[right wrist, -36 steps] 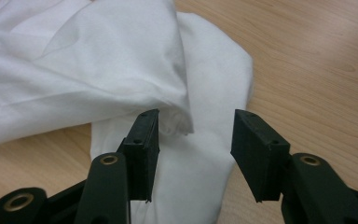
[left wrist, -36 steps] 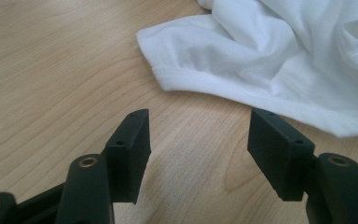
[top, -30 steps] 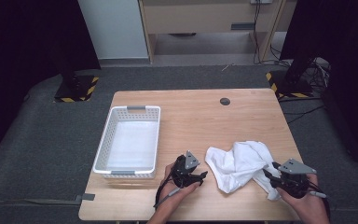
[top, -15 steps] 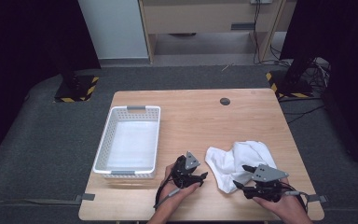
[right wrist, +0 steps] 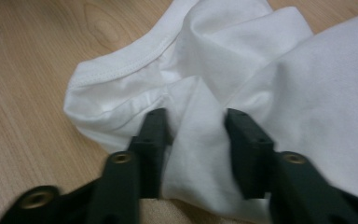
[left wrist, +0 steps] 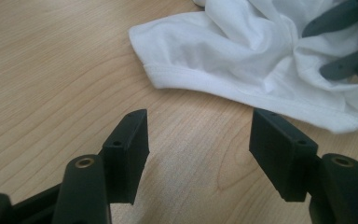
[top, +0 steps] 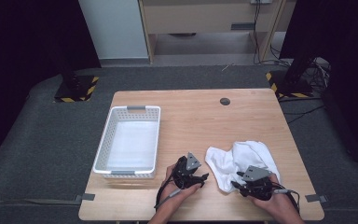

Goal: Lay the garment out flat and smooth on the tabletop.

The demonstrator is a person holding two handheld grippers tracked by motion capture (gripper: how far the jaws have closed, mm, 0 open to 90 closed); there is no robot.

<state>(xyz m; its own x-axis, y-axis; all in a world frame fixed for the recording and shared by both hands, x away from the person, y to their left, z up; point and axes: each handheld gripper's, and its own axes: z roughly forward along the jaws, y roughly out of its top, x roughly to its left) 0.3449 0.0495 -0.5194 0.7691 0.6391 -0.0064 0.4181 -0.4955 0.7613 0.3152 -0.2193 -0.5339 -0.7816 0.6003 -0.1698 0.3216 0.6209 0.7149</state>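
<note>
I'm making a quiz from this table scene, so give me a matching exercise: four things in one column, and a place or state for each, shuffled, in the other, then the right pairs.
Column one:
1. white cloth
2. white basket
3. left gripper
4. right gripper

Column two:
A. jaws open over bare wood, nothing between them
B. crumpled on the table's right side
C. jaws astride a fold of fabric
D. empty, on the table's left side

Pairs: 1-B, 2-D, 3-A, 4-C
</note>
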